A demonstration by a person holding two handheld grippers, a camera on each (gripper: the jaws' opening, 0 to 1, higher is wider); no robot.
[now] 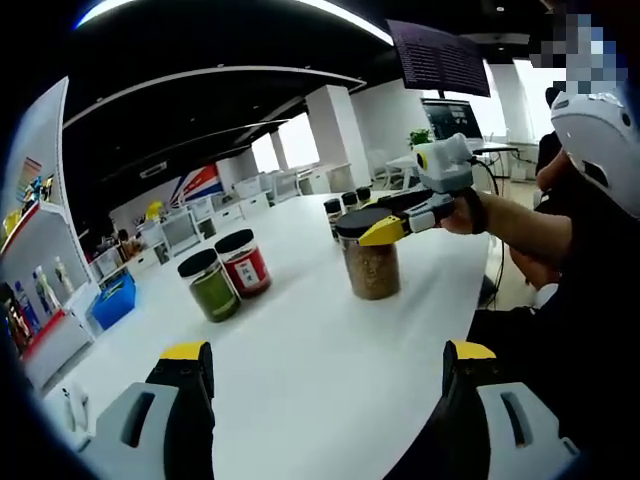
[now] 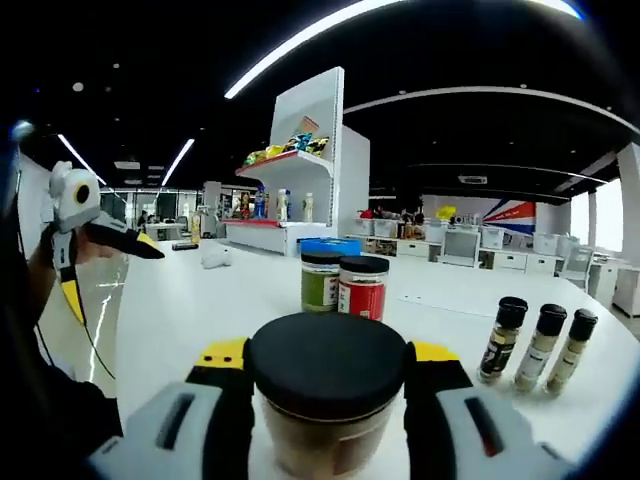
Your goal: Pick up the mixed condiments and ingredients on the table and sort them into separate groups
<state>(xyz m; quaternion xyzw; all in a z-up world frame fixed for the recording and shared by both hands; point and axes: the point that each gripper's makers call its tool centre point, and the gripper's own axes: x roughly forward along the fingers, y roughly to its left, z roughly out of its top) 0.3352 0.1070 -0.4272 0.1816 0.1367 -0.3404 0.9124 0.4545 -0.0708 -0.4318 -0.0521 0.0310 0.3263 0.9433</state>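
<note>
A jar of brown grains (image 1: 372,268) with a black lid stands on the white table (image 1: 300,350). My right gripper (image 1: 364,223) reaches in from the right and is shut on its lid. In the right gripper view the same jar (image 2: 327,405) sits between the two yellow-tipped jaws of that gripper (image 2: 327,362). A green-filled jar (image 1: 210,287) and a red-labelled jar (image 1: 246,264) stand side by side further left, also seen as the green jar (image 2: 321,281) and red jar (image 2: 363,288). My left gripper (image 1: 327,362) hangs open over bare table, and shows as the left gripper (image 2: 105,262) at the left.
Three slim black-capped spice bottles (image 2: 540,347) stand in a row at the right, also seen as the spice bottles (image 1: 346,203) behind the brown jar. A blue box (image 2: 330,245) and a white shelf unit (image 2: 300,170) with goods lie beyond the table. The person's arm (image 1: 530,235) crosses from the right.
</note>
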